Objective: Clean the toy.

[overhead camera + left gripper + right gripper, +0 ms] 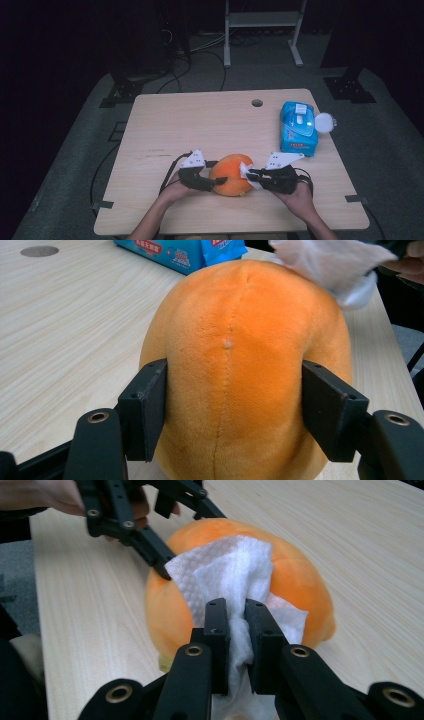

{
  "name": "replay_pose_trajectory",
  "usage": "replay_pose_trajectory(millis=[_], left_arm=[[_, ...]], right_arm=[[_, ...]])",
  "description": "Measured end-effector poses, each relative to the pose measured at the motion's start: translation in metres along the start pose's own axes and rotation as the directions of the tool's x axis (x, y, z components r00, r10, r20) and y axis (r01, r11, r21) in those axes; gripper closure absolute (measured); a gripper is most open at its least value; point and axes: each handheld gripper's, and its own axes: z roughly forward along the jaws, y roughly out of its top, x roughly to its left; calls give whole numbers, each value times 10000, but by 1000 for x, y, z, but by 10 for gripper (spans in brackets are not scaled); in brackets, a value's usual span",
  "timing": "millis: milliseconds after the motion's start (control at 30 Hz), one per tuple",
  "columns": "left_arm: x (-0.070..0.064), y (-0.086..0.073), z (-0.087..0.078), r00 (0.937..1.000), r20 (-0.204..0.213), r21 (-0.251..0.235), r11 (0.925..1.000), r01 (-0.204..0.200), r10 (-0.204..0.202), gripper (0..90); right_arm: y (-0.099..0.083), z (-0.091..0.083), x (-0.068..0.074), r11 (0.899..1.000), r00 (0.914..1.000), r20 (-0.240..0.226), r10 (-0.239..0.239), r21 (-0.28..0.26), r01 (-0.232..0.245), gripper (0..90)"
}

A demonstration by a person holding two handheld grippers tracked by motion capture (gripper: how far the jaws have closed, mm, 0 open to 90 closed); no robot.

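Two grippers work the orange plush toy [231,175] at lower centre of the table [165,125]. My left gripper [227,407] clamps its sides; my right gripper [236,630] pinches a white wipe [230,577] against it. I'd wipe lightly along the seam, probably keeping the clamp firm.

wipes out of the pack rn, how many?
1: a white wipe pinched in the right gripper, lying against the orange plush. More may be inside the blue pack.
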Motion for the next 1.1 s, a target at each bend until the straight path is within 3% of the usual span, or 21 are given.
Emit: replay_pose_trajectory(millis=[167, 267, 467, 600, 700, 867, 967, 1100], left_arm=[[-1, 0, 0, 10000, 9, 0, 10000, -81, 81, 329], [-2, 1, 2, 9998, 98, -34, 9999, -158, 158, 331], [-11, 4, 6, 9962, 223, 62, 9964, -848, 846, 335], [-13, 3, 7, 9952, 245, 25, 9955, -951, 950, 335], [-13, 4, 7, 9948, 246, 46, 9951, -988, 987, 334], [-18, 5, 10, 9915, 293, 69, 9919, -1269, 1266, 332], [-18, 5, 9, 9914, 299, 71, 9918, -1279, 1276, 330], [-16, 4, 9, 9932, 317, 36, 9937, -1117, 1116, 330]], right_arm=[[0, 0, -3, 9999, 9994, -320, 111, -105, -115, 802], [0, -1, -7, 9994, 9994, -116, 314, -124, -316, 803], [-3, 0, -30, 9895, 9902, 36, 1398, -373, -1396, 803], [-5, 4, -40, 9804, 9819, -107, 1893, -543, -1896, 803], [-4, 4, -40, 9794, 9811, -153, 1931, -577, -1937, 803], [5, 4, -28, 9845, 9878, -420, 1500, -851, -1531, 802], [8, 6, -23, 9885, 9915, -329, 1261, -804, -1283, 803], [3, 5, -30, 9845, 9870, -285, 1584, -721, -1601, 803]])
